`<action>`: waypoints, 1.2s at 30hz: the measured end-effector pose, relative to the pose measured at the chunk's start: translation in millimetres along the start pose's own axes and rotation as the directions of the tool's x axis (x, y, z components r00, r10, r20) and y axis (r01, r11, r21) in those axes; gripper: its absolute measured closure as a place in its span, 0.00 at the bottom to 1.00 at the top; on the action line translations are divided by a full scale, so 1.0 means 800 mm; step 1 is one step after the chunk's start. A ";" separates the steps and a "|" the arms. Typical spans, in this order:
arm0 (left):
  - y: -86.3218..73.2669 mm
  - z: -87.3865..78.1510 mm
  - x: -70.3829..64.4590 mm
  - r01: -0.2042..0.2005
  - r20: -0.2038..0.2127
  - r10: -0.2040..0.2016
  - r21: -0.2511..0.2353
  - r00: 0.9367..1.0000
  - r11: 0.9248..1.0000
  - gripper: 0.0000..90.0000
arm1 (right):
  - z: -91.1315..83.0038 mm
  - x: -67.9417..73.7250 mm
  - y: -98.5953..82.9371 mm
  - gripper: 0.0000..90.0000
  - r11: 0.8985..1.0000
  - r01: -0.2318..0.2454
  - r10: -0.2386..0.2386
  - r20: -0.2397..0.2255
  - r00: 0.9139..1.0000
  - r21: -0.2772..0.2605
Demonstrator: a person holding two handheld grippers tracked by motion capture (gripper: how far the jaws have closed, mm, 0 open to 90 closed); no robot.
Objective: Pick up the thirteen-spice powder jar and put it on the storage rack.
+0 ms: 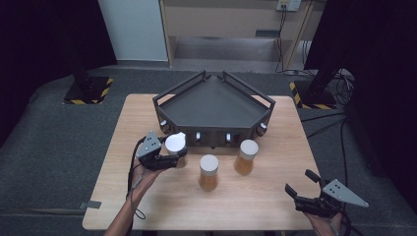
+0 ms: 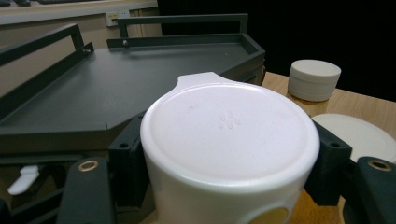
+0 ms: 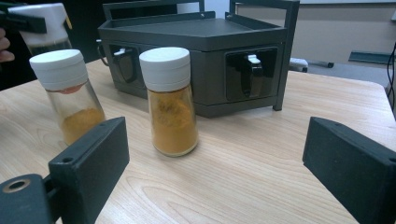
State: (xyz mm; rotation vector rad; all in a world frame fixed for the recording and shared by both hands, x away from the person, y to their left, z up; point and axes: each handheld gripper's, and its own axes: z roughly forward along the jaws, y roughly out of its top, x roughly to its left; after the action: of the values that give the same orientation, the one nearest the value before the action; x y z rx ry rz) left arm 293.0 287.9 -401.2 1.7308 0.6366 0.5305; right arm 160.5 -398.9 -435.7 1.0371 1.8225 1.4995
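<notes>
Three spice jars with white lids hold orange powder. My left gripper is shut on one jar and holds it upright just off the table, in front of the dark corner rack. In the left gripper view its white lid sits between the jaws. The other two jars stand on the table before the rack. My right gripper hovers open at the front right corner. In the right gripper view both standing jars are ahead of its empty jaws.
The rack has a flat empty top deck with low rails and white catches on its front faces. The wooden table has bare room at the front and right. Around the table the floor is dark, with stands at the back.
</notes>
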 end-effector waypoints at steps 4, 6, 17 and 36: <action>0.017 -0.005 0.004 0.001 0.004 -0.001 0.002 1.000 1.000 0.33 | 0.001 0.000 0.001 0.07 1.000 -0.004 0.004 -0.001 1.000 0.005; 0.024 -0.008 0.005 0.003 0.002 -0.003 -0.002 1.000 1.000 0.33 | 0.001 0.000 0.001 0.06 1.000 -0.005 0.005 -0.001 1.000 0.009; 0.076 -0.013 0.012 -0.002 -0.001 0.002 -0.004 1.000 1.000 0.33 | 0.002 0.000 0.001 0.05 1.000 -0.003 0.003 0.001 1.000 0.010; 0.137 0.012 0.036 0.032 -0.061 -0.035 -0.048 0.998 0.998 0.33 | 0.003 -0.002 0.002 0.05 1.000 -0.007 0.007 -0.007 1.000 0.015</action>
State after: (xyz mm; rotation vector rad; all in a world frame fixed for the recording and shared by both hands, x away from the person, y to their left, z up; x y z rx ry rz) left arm 336.2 278.6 -296.4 1.6624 0.6911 0.5725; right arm 163.2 -398.7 -435.1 1.0473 1.8396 1.4972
